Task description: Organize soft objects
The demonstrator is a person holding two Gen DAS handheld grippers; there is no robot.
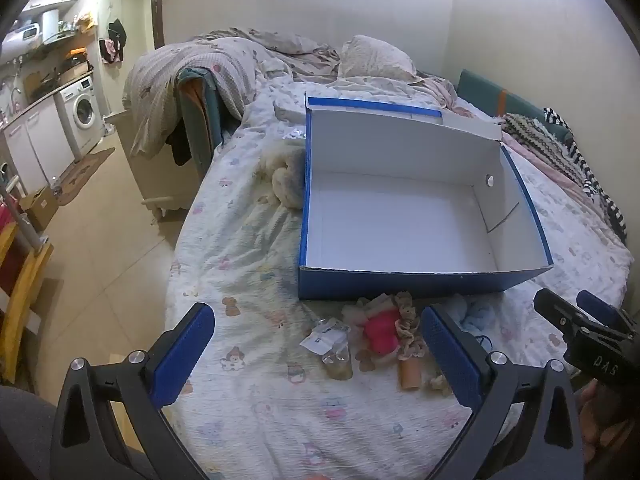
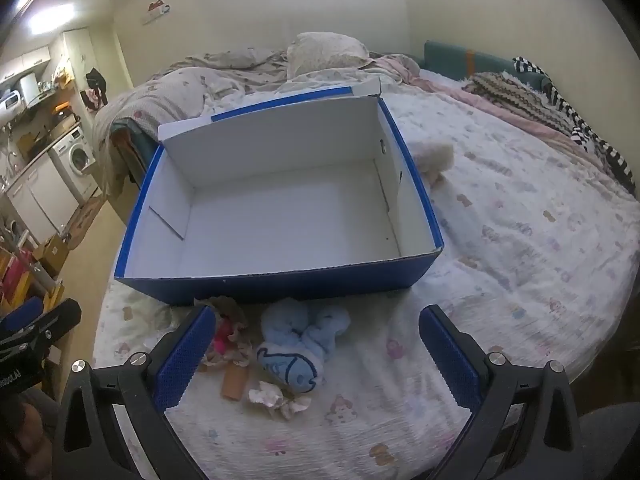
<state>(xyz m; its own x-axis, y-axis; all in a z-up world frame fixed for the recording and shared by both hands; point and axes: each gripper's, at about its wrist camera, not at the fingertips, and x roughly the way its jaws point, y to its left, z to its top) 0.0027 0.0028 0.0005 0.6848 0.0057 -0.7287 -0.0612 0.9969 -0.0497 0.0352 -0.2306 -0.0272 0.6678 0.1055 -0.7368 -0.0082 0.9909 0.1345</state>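
**Both claws released above the soft toys at the bed's near edge**

The left claw [image 1: 318, 354] hangs wide open over the near edge of the bed [image 1: 256, 412], nothing between its blue pads. The right claw [image 2: 316, 356] is equally spread and empty, just beside it.

Between and just beyond the pads lies a small heap of soft things on the printed sheet. A pink plush toy [image 1: 380, 330] with beige frilled trim sits toward the left, with a small clear packet [image 1: 338, 362] and its white label at its left side. A light blue plush toy [image 2: 304, 340] lies to the right of the pink one, touching or nearly touching it. A crumpled pale scrap [image 2: 276, 398] rests nearest the bed's edge.

Just behind the heap stands an open blue box [image 2: 280, 284] with a white interior, empty. A cream fluffy item [image 1: 286, 180] lies against its left wall. Rumpled bedding [image 1: 240, 52] and a pillow [image 2: 326, 50] fill the far end of the bed.
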